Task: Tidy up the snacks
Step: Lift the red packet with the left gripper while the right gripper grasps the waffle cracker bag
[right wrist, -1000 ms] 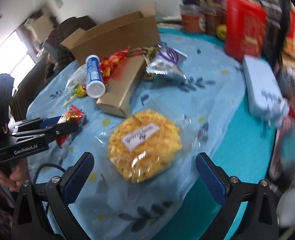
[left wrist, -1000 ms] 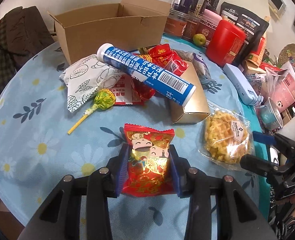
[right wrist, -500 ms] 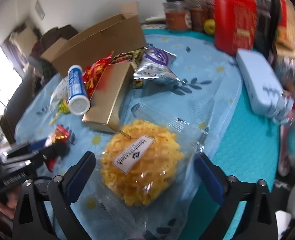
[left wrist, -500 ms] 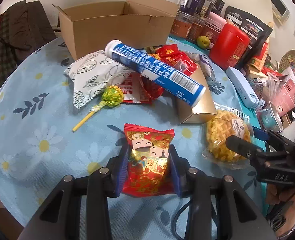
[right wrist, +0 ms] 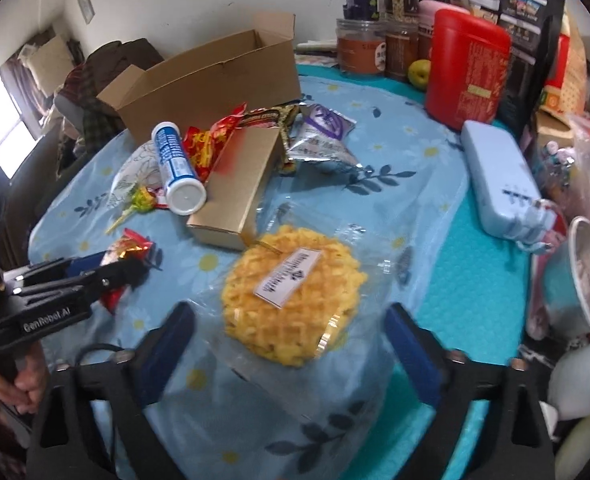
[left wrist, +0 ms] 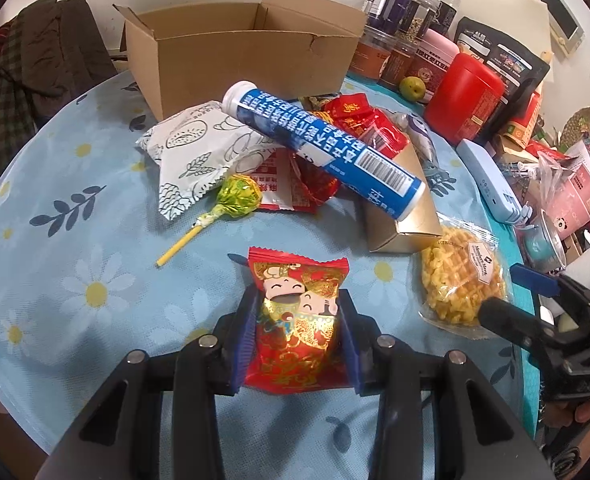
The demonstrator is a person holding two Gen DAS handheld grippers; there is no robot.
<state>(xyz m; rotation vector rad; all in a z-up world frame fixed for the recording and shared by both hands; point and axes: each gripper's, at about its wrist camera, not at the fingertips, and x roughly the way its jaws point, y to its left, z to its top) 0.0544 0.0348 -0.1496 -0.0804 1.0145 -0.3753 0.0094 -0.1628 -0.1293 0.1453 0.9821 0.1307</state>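
While the left gripper (left wrist: 297, 322) pinches the red packet (left wrist: 298, 320), the rest of the snacks lie loose on the cloth.

Left gripper: blue pads (left wrist: 243, 336) pressed on both sides of the red packet; packet upright between them, top edge clear above the pads, over the cloth.
Right gripper (right wrist: 291, 332): jaws have just been opening and stand wide apart; the waffle (right wrist: 293, 294) lies on the cloth between the fingers, pads not touching it.
Waffle: round, yellow, in a clear wrapper with a white label; near the table's edge, just beside the gold box (right wrist: 237, 196).
Gold box: flat on the cloth, one end toward the waffle; the blue tube (left wrist: 319, 148) rests slanted across it.
Blue tube: white cap at each end, lower end on the gold box, upper end over the white pouch (left wrist: 199, 156).
Lollipop (left wrist: 231, 204): green-yellow wrapper, yellow stick, head touching the white pouch's edge.
Red wrappers (left wrist: 359, 120): heaped behind the tube, near the carton (left wrist: 239, 52).
Carton: open, flaps up, at the far side of the table; inside not visible.
Purple bag (right wrist: 321, 136): crumpled, beside the gold box's far end.
Cloth (left wrist: 75, 248): pale blue, daisies and leaves.
Far right: red canister (right wrist: 467, 68), jars (right wrist: 361, 50) and a green fruit (right wrist: 419, 74) well apart from the snack pile.
Hand (right wrist: 27, 372): grips the left gripper's handle, low left in the right wrist view.
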